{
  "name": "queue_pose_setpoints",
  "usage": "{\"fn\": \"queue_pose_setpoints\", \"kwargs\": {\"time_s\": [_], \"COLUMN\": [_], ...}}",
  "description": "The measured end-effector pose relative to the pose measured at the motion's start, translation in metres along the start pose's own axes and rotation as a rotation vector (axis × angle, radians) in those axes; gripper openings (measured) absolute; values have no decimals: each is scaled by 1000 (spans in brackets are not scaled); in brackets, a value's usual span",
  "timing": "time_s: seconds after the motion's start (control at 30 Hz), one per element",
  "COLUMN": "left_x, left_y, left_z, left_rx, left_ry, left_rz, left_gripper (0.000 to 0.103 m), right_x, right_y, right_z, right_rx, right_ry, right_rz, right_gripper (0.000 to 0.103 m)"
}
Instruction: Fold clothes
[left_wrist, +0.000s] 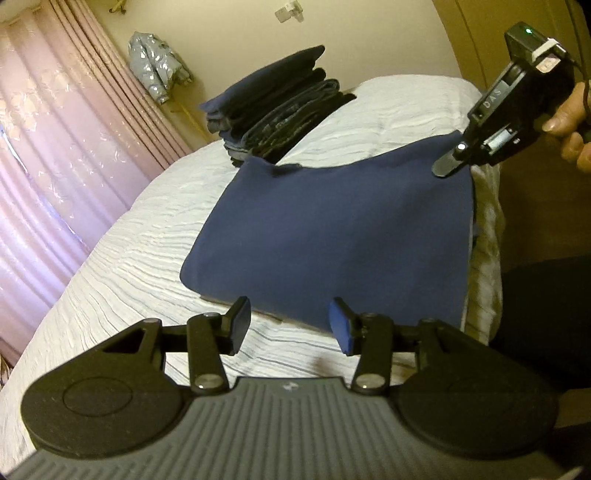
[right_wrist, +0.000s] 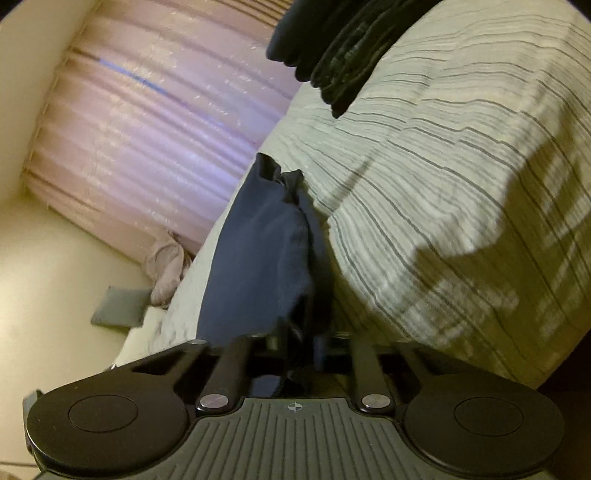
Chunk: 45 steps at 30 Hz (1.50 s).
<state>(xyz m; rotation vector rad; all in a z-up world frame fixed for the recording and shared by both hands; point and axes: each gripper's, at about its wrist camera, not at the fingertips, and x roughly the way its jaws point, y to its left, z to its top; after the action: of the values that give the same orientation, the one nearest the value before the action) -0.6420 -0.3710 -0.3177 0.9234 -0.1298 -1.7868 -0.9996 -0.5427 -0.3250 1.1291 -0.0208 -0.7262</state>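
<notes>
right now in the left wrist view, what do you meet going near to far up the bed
left tool, open → folded navy garment lying flat on the striped bedspread → stack of folded dark clothes → grey jacket hanging by the wall

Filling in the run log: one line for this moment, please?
left gripper: open, free | right gripper: shut on navy cloth edge | folded stack behind, on bed

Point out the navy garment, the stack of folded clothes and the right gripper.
navy garment (left_wrist: 332, 236), left wrist view, middle of its flat top.
stack of folded clothes (left_wrist: 280, 110), left wrist view, layered side.
right gripper (left_wrist: 448, 162), left wrist view, fingertip on the garment.
</notes>
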Motion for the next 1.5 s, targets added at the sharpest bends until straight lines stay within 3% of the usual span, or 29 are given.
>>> {"fn": "queue_pose_setpoints", "kwargs": {"time_s": [0.2,0.4,0.6,0.67,0.77,0.9,1.13,1.23,1.3,1.33,1.4,1.43,1.5], "left_x": [-22,-12,24,35,47,54,36,23,12,6,-6,-12,-23], "left_y": [-36,-110,-156,-159,-159,-155,-124,-103,-85,-76,-56,-47,-28], "left_z": [19,50,76,82,91,99,102,101,99,98,95,93,86], "left_rx": [49,222,338,331,322,319,222,153,91,67,4,-19,-70], "left_ry": [-79,-138,-122,-103,-65,-35,-53,-64,-77,-85,-95,-96,-95], "left_rz": [-38,-14,132,155,197,231,227,219,216,217,206,204,198], "left_gripper": [54,64,65,59,33,13,10,10,10,10,10,10,10], "right_x": [-9,-1,-3,-3,-1,1,-8,-18,-24,-26,-26,-24,-17], "right_y": [28,32,32,31,31,32,30,31,32,32,31,32,35], "right_z": [19,30,38,43,50,54,59,67,74,77,84,87,89], "right_rx": [-89,-24,14,21,8,-21,-82,-157,-247,-293,-382,-424,-504], "right_ry": [-12,14,40,53,70,84,85,64,24,5,-31,-42,-56], "right_rz": [45,88,123,138,159,170,224,246,203,172,104,83,59], "right_gripper": [5,5,5,5,5,5,6,6,6,11,55,88,90]}}
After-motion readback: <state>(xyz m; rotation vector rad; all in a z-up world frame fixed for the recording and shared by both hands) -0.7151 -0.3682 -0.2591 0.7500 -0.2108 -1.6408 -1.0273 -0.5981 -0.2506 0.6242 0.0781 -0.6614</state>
